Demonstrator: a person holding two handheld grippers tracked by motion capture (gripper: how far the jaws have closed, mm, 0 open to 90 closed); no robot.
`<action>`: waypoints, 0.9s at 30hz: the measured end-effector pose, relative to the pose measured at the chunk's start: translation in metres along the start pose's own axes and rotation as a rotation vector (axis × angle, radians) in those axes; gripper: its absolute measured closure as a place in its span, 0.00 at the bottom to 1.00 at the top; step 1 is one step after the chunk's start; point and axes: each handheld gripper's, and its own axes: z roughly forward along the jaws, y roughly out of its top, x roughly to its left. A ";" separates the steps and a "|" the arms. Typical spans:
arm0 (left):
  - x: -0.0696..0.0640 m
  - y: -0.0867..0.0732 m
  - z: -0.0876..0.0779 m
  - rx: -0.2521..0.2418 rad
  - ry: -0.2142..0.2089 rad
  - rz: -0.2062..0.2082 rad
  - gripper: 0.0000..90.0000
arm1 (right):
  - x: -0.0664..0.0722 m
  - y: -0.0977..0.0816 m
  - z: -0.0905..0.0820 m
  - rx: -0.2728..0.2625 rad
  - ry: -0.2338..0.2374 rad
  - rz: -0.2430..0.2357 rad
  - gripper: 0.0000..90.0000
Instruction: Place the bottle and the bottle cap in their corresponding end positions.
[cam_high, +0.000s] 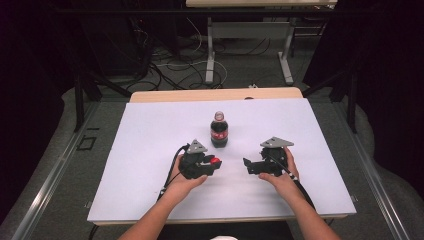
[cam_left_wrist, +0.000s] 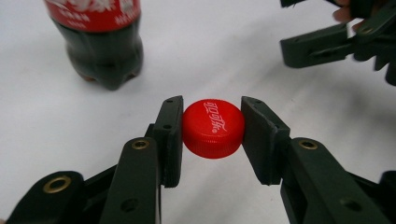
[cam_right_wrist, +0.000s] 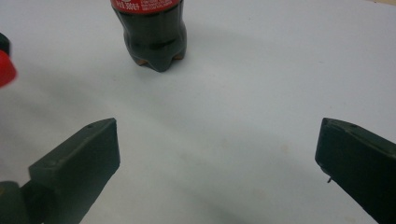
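Note:
A small cola bottle with a red label stands upright and uncapped near the middle of the white table top; its dark base shows in the left gripper view and the right gripper view. My left gripper is shut on the red bottle cap, held just above the table in front of the bottle. My right gripper stands open to the right of it, jaws wide with nothing between them. The cap's edge shows at the left of that view.
A wooden table edge runs behind the white sheet. Beyond it are table legs and cables on the floor. The other gripper's jaw shows at the upper right of the left gripper view.

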 end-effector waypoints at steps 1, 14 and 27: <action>-0.001 -0.002 0.005 0.003 -0.006 -0.013 0.68 | -0.001 -0.002 -0.001 0.000 0.005 0.011 0.00; -0.009 -0.021 0.031 0.041 -0.029 0.001 0.68 | -0.008 -0.015 -0.004 -0.005 0.009 0.058 0.00; -0.012 -0.028 0.037 0.065 -0.003 0.015 0.68 | -0.012 -0.015 -0.009 -0.024 0.032 0.105 0.00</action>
